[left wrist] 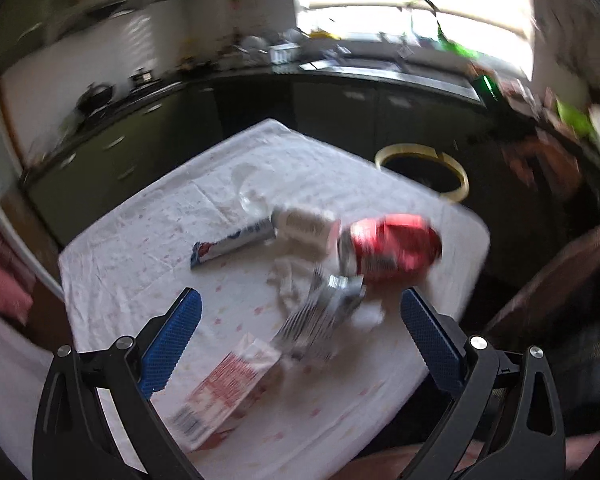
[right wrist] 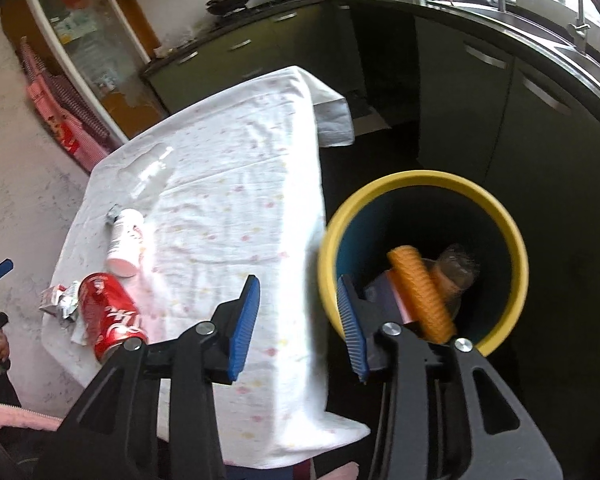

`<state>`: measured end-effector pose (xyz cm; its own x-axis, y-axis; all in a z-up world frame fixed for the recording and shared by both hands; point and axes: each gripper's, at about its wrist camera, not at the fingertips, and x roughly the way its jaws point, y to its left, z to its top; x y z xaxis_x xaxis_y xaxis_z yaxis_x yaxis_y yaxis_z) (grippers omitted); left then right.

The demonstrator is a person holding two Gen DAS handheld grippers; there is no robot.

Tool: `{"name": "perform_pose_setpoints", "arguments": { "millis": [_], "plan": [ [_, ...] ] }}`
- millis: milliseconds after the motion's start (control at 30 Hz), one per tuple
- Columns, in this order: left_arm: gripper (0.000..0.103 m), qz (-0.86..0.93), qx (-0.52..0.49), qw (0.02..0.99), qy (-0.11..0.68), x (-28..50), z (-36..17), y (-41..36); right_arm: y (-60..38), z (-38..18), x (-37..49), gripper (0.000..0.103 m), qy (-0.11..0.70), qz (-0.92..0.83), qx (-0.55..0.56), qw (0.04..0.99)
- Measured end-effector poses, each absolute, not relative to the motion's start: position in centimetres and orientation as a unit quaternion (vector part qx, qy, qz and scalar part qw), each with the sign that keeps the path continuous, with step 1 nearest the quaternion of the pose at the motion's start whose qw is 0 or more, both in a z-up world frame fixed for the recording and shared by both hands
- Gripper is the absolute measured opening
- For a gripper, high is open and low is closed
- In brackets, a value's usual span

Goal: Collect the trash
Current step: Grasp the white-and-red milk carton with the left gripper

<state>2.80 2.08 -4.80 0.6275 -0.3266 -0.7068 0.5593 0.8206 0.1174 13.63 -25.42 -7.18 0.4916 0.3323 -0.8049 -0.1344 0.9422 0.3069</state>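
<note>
On the white tablecloth lie a red soda can, a white bottle, a toothpaste tube, a crumpled silver wrapper, a tissue and a red-and-white carton. My left gripper hovers open above the wrapper and carton, holding nothing. My right gripper is open and empty over the table's edge, beside the yellow-rimmed bin. Inside the bin lie an orange ribbed piece and a clear bottle. The right wrist view also shows the can and the white bottle.
A clear plastic bottle lies at the table's far side. The bin stands on the dark floor off the table's corner. Dark cabinets and a cluttered counter wrap around behind. A red checked cloth hangs on the left wall.
</note>
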Motion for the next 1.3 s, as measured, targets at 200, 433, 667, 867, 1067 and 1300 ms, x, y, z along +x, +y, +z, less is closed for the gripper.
{"name": "perform_pose_setpoints", "arguments": {
  "millis": [200, 433, 667, 867, 1067, 1300],
  "plan": [
    [0.098, -0.29, 0.249, 0.839, 0.387, 3.0, -7.7, 3.2, -23.6, -7.4, 13.2, 0.04, 0.491, 0.144, 0.101, 0.853],
    [0.098, -0.317, 0.27, 0.799, 0.434, 5.8, -11.1, 5.6, -22.5, -7.7, 13.0, 0.04, 0.498, 0.139, 0.103, 0.85],
    [0.084, -0.321, 0.274, 0.777, 0.467, 8.1, -13.4, 7.5, -21.5, -8.3, 13.1, 0.04, 0.508, 0.138, 0.103, 0.844],
    [0.07, -0.326, 0.284, 0.757, 0.49, 8.3, -14.9, 8.2, -20.6, -8.5, 13.7, 0.04, 0.513, 0.143, 0.099, 0.84],
    [0.039, -0.34, 0.267, 0.743, 0.511, 8.0, -15.8, 8.6, -19.9, -8.8, 13.9, 0.04, 0.516, 0.151, 0.096, 0.838],
    [0.037, -0.309, 0.234, 0.776, 0.497, 7.2, -14.5, 9.7, -20.2, -8.8, 13.8, 0.04, 0.512, 0.154, 0.1, 0.839]
  ]
}}
